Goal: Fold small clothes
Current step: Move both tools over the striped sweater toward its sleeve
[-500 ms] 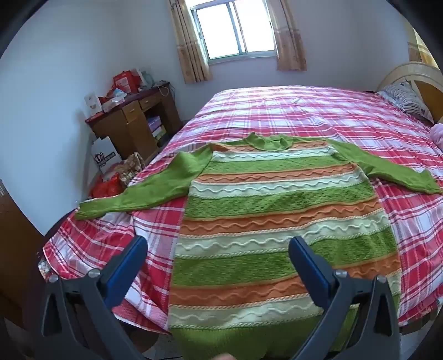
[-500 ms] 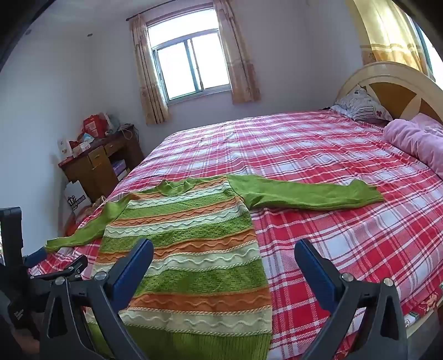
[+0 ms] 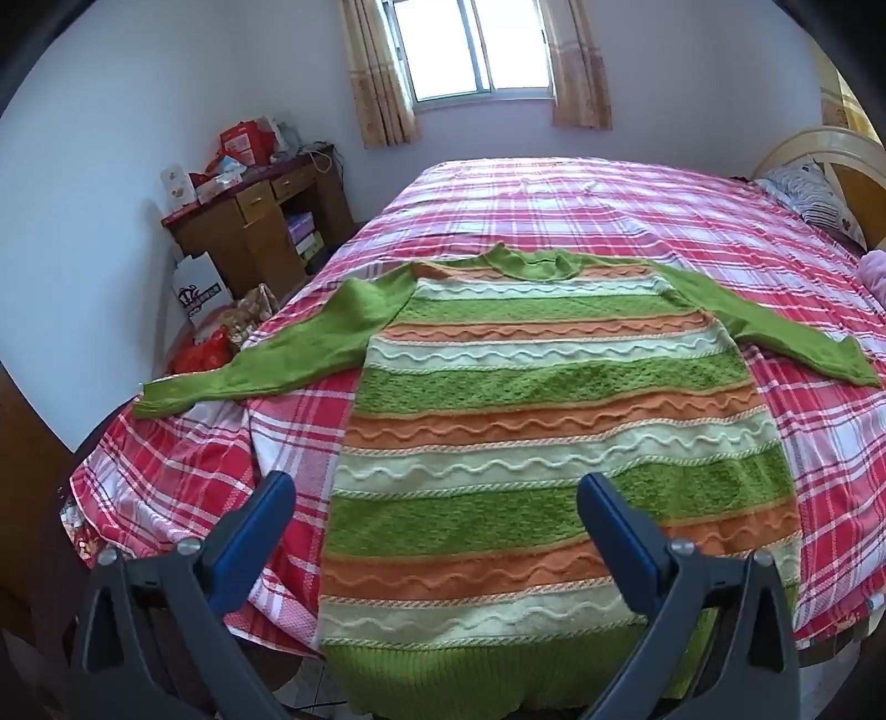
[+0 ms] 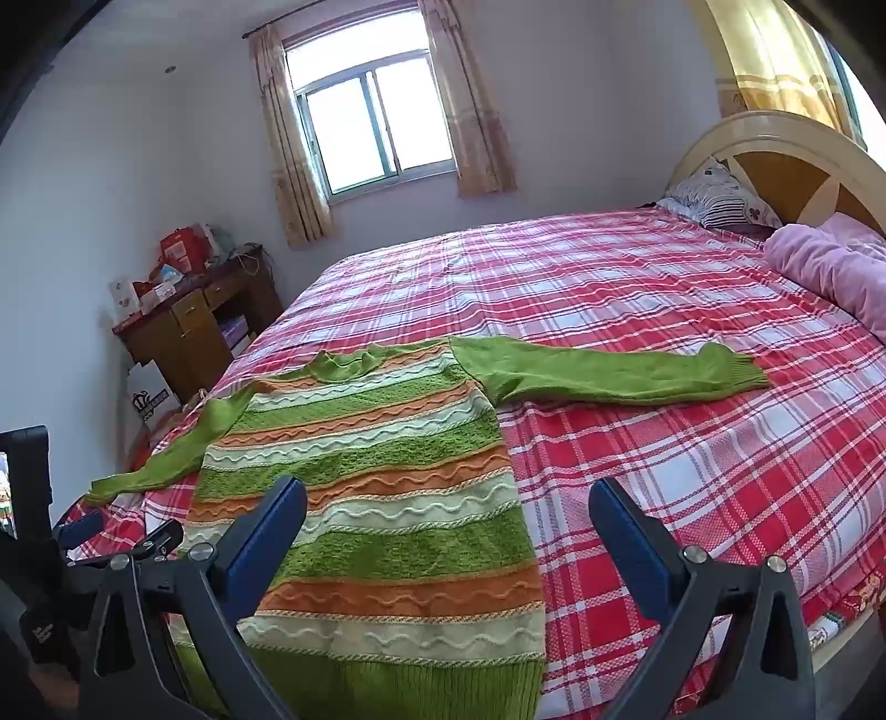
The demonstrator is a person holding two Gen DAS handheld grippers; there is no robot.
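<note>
Left hand-held gripper point(image 3: 437, 501): jaws spread wide, gripping nothing, poised above the lower body of the striped sweater point(image 3: 554, 437). Blue fingers point(image 3: 260, 515) straddling the sweater's left edge, one over the bedsheet, the other over the knit. Right hand-held gripper point(image 4: 446, 507): likewise wide open, nothing between the jaws, hanging over the sweater's right edge near the hem, one finger above the stripes, the other above bare bedsheet.

Sweater point(image 4: 365, 498) spread flat, front side up, on the near part of the bed point(image 3: 609, 205), neck pointing toward the window point(image 3: 476, 50), green ribbed hem point(image 3: 498, 670) draping over the bed's near edge. Bands of green, orange and pale cream with wavy ridges across the body. Both plain green sleeves stretched out sideways: left sleeve point(image 3: 266, 365) reaching to the bed's left edge, right sleeve point(image 4: 609, 371) lying across the red plaid sheet.

Farther out: a patterned pillow point(image 4: 720, 199) and a pink quilt point(image 4: 830, 266) at the wooden headboard point(image 4: 775, 144) on the right. Wooden desk point(image 3: 260, 221) against the far wall beside the bed, cluttered on top with red boxes and packets point(image 3: 238, 149). White paper bag point(image 3: 199, 288) and red bags on the floor below it. Beige curtains point(image 3: 376, 72) flanking the window.
</note>
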